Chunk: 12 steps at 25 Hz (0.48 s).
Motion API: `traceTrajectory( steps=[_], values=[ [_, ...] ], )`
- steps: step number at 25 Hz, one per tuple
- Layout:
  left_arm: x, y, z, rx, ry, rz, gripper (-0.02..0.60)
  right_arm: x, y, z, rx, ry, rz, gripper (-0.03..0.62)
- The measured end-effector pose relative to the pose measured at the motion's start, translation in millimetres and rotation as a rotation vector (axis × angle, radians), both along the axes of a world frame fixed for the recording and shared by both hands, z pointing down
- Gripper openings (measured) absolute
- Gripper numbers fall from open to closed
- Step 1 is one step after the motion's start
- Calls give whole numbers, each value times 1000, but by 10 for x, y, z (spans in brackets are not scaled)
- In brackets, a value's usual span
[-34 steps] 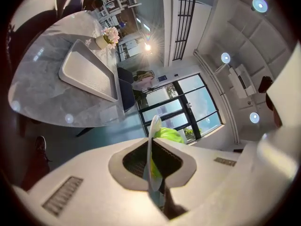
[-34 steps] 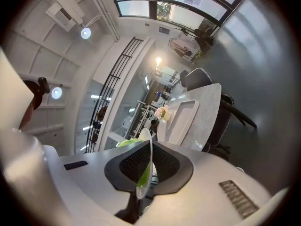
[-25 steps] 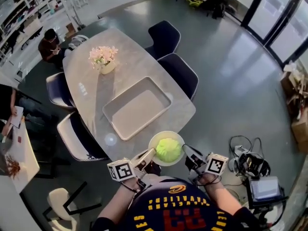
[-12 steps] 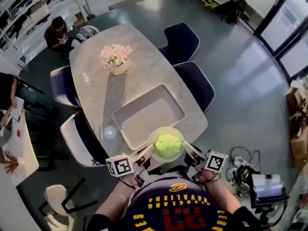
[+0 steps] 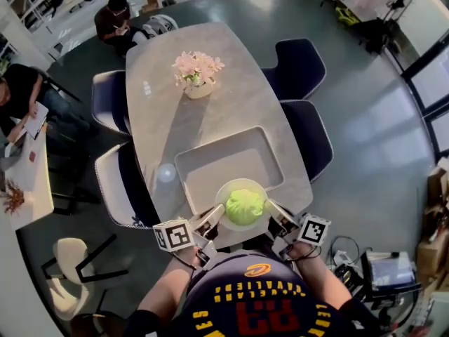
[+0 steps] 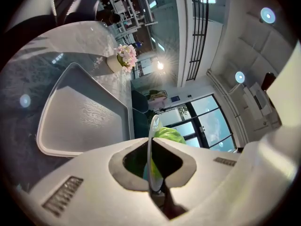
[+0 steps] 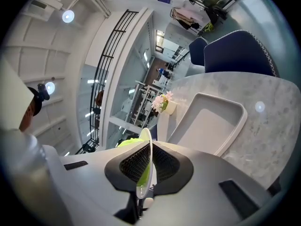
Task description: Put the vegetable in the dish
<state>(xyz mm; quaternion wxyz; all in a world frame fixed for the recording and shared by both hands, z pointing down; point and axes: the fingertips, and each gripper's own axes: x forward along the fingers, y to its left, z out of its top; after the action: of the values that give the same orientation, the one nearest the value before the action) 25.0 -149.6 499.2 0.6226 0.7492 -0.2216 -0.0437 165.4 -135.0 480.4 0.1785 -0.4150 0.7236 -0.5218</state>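
**Green vegetable sits in its dish, which both grippers pinch by the rim**

Head view: the left gripper (image 5: pixel 216 215) and the right gripper (image 5: pixel 272 210) clamp opposite sides of a pale green round dish (image 5: pixel 242 182). A crinkled green leafy vegetable (image 5: pixel 245 206) lies in it, between the two. Just beyond their tips lies a grey rectangular tray (image 5: pixel 224 161) on a grey marble table (image 5: pixel 161 83). Farther out stands a pale vase of pink flowers (image 5: pixel 197 69).

Left gripper view: the jaws are pressed onto the dish's thin rim, seen edge-on. The vegetable (image 6: pixel 167 134) is just past the tips and the tray (image 6: pixel 82 119) lies ahead to the left.

Right gripper view: these jaws also nip the rim. The vegetable (image 7: pixel 128 143) shows just left of the tips, and the tray (image 7: pixel 207 124) lies ahead to the right — a dark blue chair (image 7: pixel 240 51) beyond.
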Motion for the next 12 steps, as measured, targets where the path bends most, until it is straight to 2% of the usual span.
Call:
traceTrajectory(
  steps=[12],
  values=[
    [130, -326, 249, -60, -50, -234, 18, 129, -729, 236, -31, -2, -239, 17]
  ],
)
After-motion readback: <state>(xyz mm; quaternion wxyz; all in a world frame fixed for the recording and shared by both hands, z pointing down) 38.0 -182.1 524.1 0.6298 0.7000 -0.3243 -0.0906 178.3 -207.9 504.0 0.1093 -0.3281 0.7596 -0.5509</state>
